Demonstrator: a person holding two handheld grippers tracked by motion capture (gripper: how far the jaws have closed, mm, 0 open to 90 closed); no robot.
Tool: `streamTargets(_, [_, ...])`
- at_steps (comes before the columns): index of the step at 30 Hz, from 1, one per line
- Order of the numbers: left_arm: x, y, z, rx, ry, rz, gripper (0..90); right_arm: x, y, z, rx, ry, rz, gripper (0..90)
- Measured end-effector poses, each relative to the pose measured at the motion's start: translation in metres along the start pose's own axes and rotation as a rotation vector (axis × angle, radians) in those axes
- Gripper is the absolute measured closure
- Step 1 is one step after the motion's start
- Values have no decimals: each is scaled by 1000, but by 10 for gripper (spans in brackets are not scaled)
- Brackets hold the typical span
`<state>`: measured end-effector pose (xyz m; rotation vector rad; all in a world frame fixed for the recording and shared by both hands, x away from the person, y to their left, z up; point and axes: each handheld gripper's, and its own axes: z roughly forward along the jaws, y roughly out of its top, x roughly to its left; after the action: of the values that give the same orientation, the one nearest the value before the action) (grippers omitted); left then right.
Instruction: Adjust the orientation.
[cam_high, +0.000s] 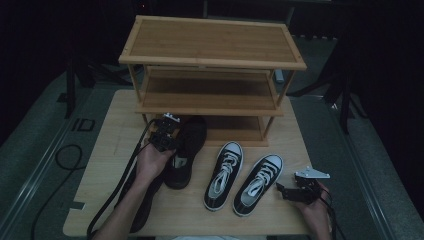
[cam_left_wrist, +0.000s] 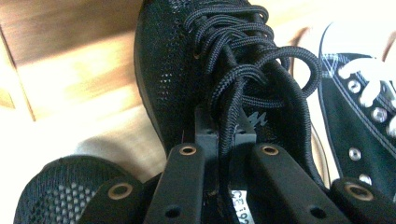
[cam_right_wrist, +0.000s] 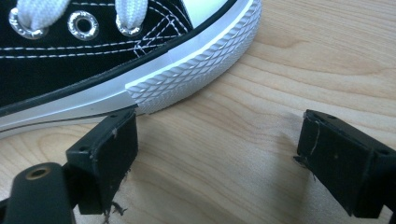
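My left tongs clamped on black mesh shoe's tongue and laces, shoe at shoe rack's foot on table. Right tongs apart, idle beside white-laced sneaker. Risk: thin grip slips, shoe twists or drops, toe catches the bottom shelf.

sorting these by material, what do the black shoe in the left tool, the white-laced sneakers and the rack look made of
Black shoe: knit mesh fabric, matte, judging by the dotted open weave; braided cord laces.
White-laced sneakers: probably canvas, stitched, with metal eyelets and a white rubber-looking toe bumper with diamond texture.
Rack: light wood, perhaps bamboo; visible grain, smooth finish.
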<state>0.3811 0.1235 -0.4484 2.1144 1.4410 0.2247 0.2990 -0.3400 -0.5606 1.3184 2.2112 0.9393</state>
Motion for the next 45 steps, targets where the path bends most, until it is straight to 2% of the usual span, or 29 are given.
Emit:
streamTargets(3, [0,4,4,-18,20,-24,869,0,0,0,0,0,0,122])
streamTargets(15, [1,13,20,-61,106,-78,867,0,0,0,0,0,0,122])
streamTargets(18, [2,14,22,-71,110,-86,864,0,0,0,0,0,0,122])
streamTargets(19, [4,16,26,-85,117,-107,865,0,0,0,0,0,0,122])
streamTargets(22, [4,17,29,-91,124,-111,865,0,0,0,0,0,0,122])
streamTargets(28, [3,18,31,-79,147,-72,848,0,0,0,0,0,0,122])
streamTargets(32, [2,17,27,-83,113,-46,766,0,0,0,0,0,0,122])
streamTargets(35, [1,16,23,-88,105,-26,686,0,0,0,0,0,0,122])
streamTargets(40, [-2,13,14,-73,103,22,646,0,0,0,0,0,0,122])
streamTargets(45, [-3,10,3,-63,75,73,623,0,0,0,0,0,0,122])
